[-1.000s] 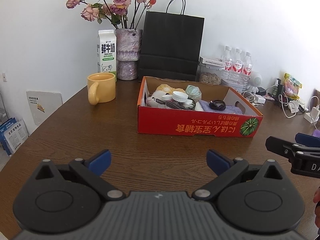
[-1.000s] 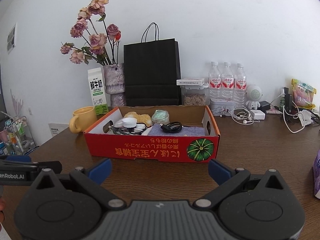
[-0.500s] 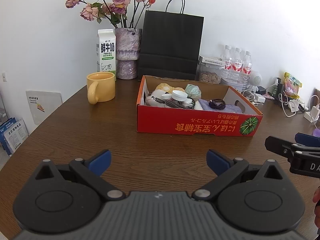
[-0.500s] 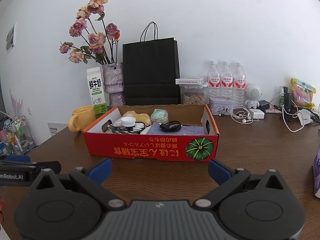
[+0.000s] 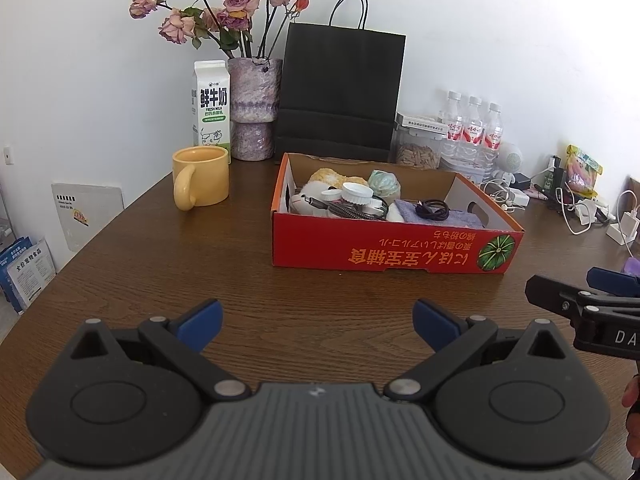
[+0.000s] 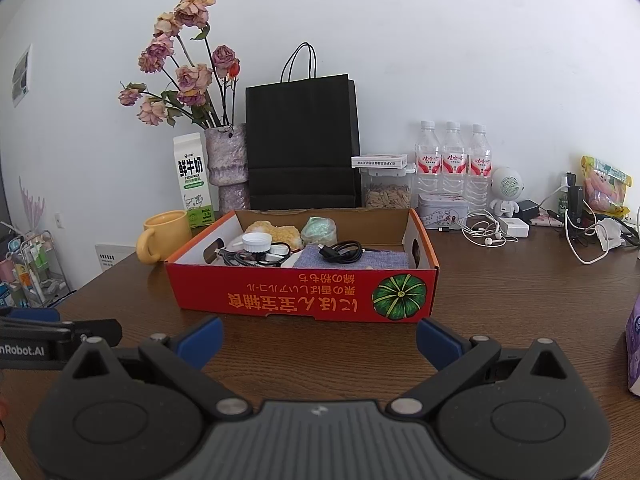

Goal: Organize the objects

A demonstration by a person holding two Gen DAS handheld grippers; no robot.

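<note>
A red cardboard box (image 5: pixel 392 248) (image 6: pixel 304 300) stands on the brown table. It holds a white jar with a ribbed lid (image 5: pixel 357 192) (image 6: pixel 256 243), a coiled black cable (image 5: pixel 432 210) (image 6: pixel 340 252) on a blue-grey cloth (image 6: pixel 352 259), a yellow sponge (image 6: pixel 274 232) and a green wrapped item (image 5: pixel 383 182). My left gripper (image 5: pixel 316 322) is open and empty, above the table in front of the box. My right gripper (image 6: pixel 318 338) is open and empty, close to the box's front wall. Each gripper shows at the edge of the other's view.
A yellow mug (image 5: pixel 200 178), a milk carton (image 5: pixel 211 104), a vase of dried roses (image 5: pixel 254 108) and a black paper bag (image 5: pixel 340 92) stand behind the box. Water bottles (image 6: pixel 452 164), a seed jar (image 6: pixel 386 190), chargers and white cables (image 6: pixel 488 232) crowd the right back. A purple pack (image 6: pixel 634 352) lies far right.
Both views have shifted slightly; the box sits a little lower and nearer in the right wrist view. Both grippers stay open and empty.
</note>
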